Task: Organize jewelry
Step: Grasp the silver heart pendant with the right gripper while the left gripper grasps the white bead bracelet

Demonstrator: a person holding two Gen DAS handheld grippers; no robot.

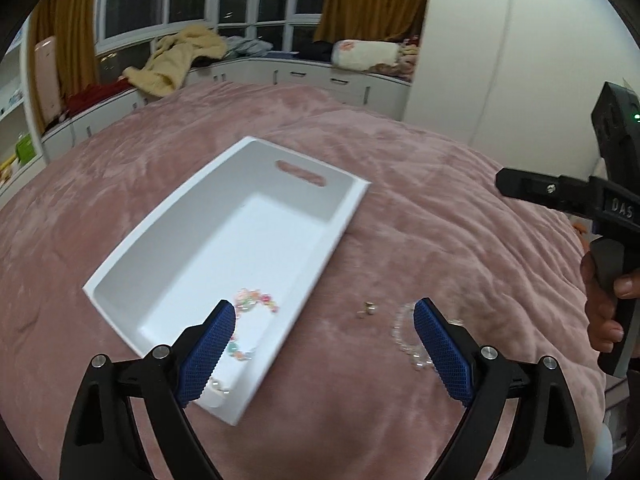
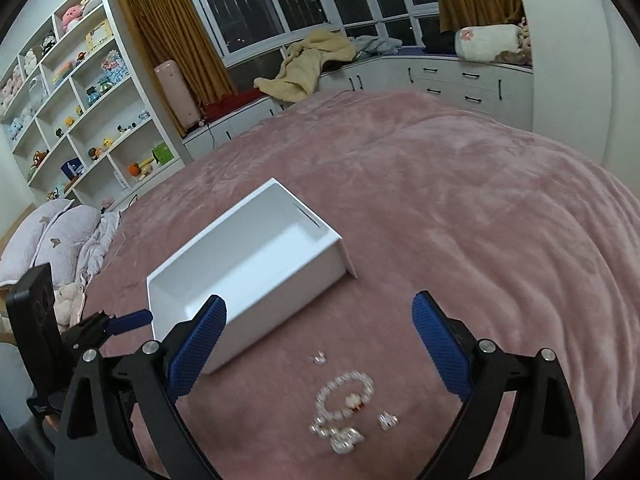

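Note:
A white tray (image 1: 152, 240) lies on the pink bed cover and holds a colourful bead bracelet (image 1: 256, 300) at its near end. My left gripper (image 1: 324, 344) is open and empty above the tray's near right corner. A small earring (image 1: 367, 309) and a clear bead bracelet (image 1: 404, 340) lie on the cover right of the tray. In the right wrist view the tray (image 2: 256, 304) is at left, and a pearl bracelet (image 2: 346, 398), a ring (image 2: 387, 420), a silver piece (image 2: 344, 440) and the earring (image 2: 319, 358) lie below my open, empty right gripper (image 2: 320, 340).
The pink bed cover (image 2: 460, 220) spreads all around. Pillows (image 2: 48, 236) lie at the left. White shelves with toys (image 2: 80, 100) stand beyond. Window bench cabinets (image 1: 304, 76) with clothes run along the back. The right gripper's body (image 1: 600, 208) shows at right in the left wrist view.

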